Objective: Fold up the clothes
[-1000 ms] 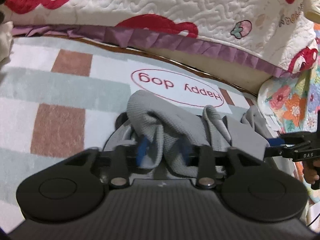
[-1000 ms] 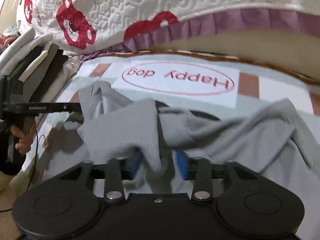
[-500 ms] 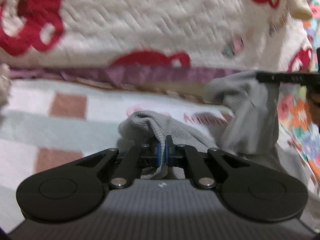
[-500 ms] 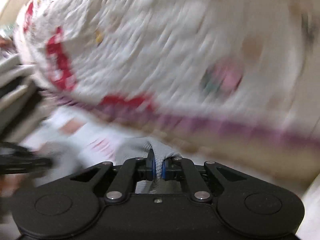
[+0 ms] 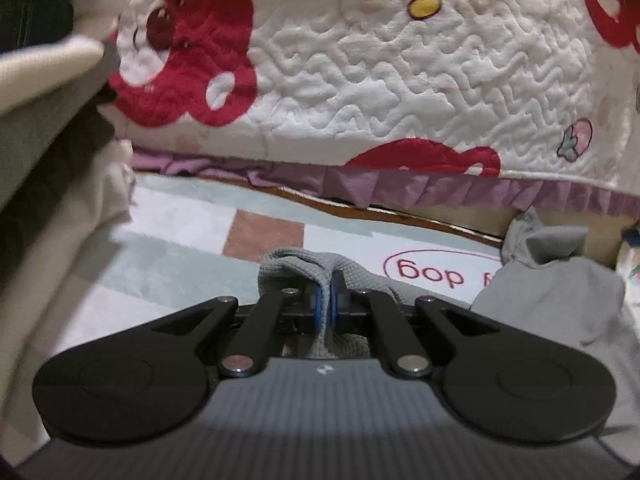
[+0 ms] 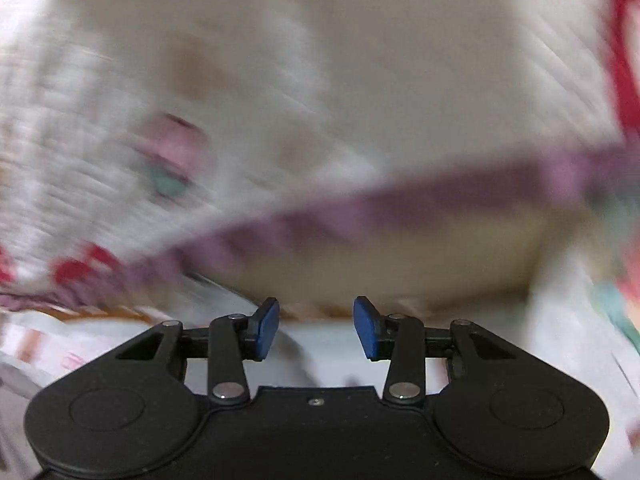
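Left gripper [image 5: 331, 300]: your jaws pinch a fold of the grey knit garment [image 5: 296, 268]; hold firm.
Right gripper [image 6: 316, 326]: jaws have just been opening, empty; regrip the loose grey bunch.

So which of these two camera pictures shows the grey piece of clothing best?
The left wrist view: the grey garment is sharp there, pinched in the shut left gripper. The right wrist view is blurred and shows none of it; the right gripper has just been opening, with nothing between its pads.

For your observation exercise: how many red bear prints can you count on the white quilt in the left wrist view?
3: one full bear upper left, one partial at the quilt's lower hem, one cut off top right. More may lie outside view.
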